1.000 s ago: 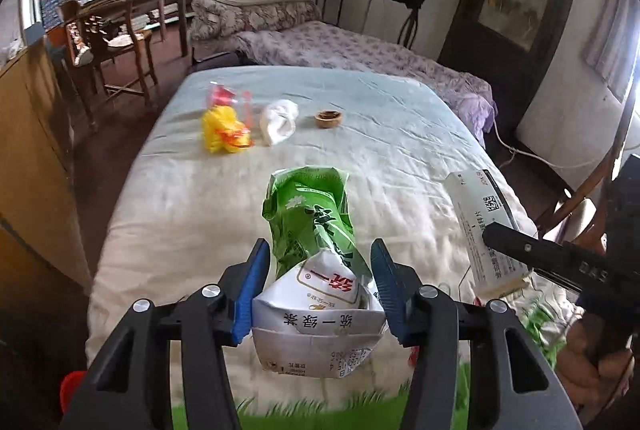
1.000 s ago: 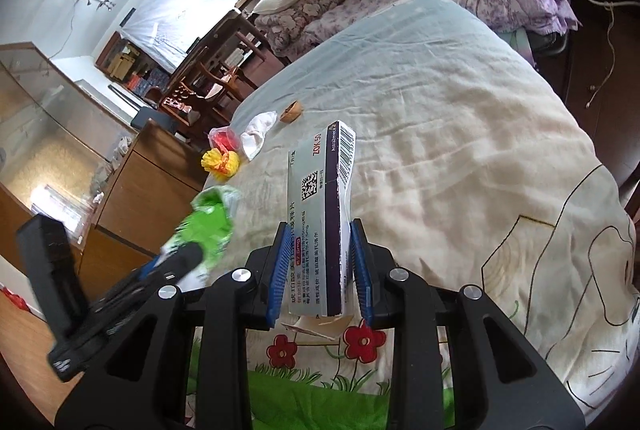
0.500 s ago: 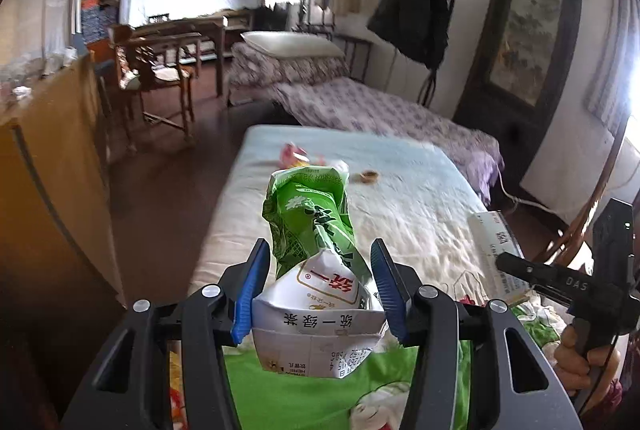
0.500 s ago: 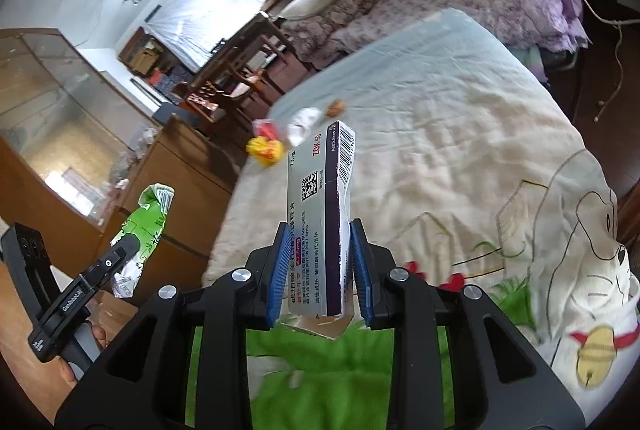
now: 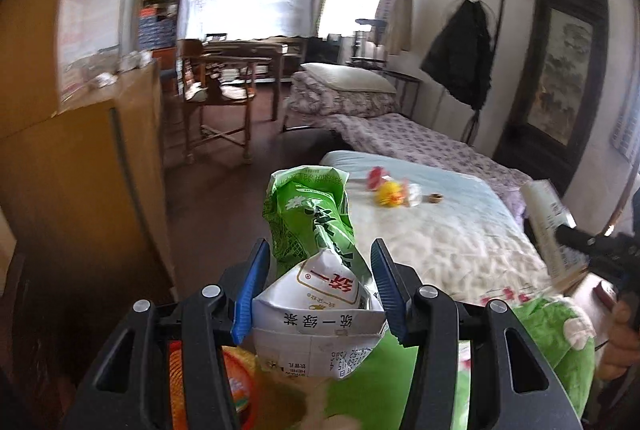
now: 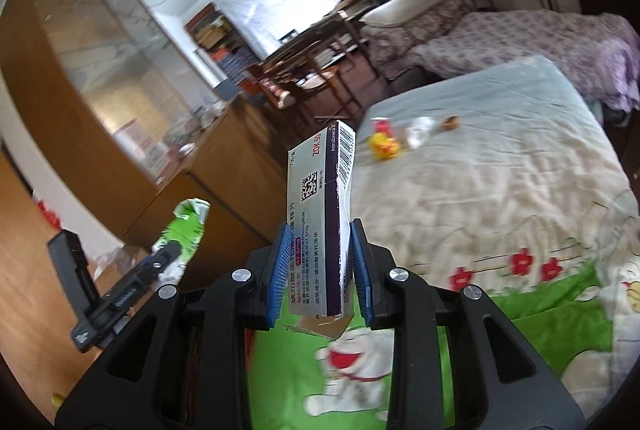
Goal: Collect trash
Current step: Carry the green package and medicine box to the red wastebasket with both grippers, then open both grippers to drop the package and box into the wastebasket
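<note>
My left gripper (image 5: pixel 316 286) is shut on a crumpled green and white drink carton (image 5: pixel 316 258), held up off the bed's near left corner. My right gripper (image 6: pixel 318 270) is shut on a flat white and purple medicine box (image 6: pixel 320 214), standing on end between the blue pads. Each gripper shows in the other's view: the box (image 5: pixel 550 226) at the right edge, the carton (image 6: pixel 182 230) at the left. On the bed's far part lie a yellow and red wrapper (image 6: pixel 384 144), a white crumpled wrapper (image 6: pixel 418 134) and a small brown cup (image 6: pixel 451 122).
The bed (image 6: pixel 500 190) has a pale sheet and a green cartoon blanket (image 6: pixel 540 310) at its near end. A wooden glass-fronted cabinet (image 5: pixel 80 158) stands left across a dark floor strip. Something orange and round (image 5: pixel 236 386) sits below the left gripper. Chairs, a table and a second bed lie beyond.
Both grippers have drawn back from the bed and risen, still holding the carton and the box. The bed's trash now looks smaller and farther, and the cabinet fills more of the left.
</note>
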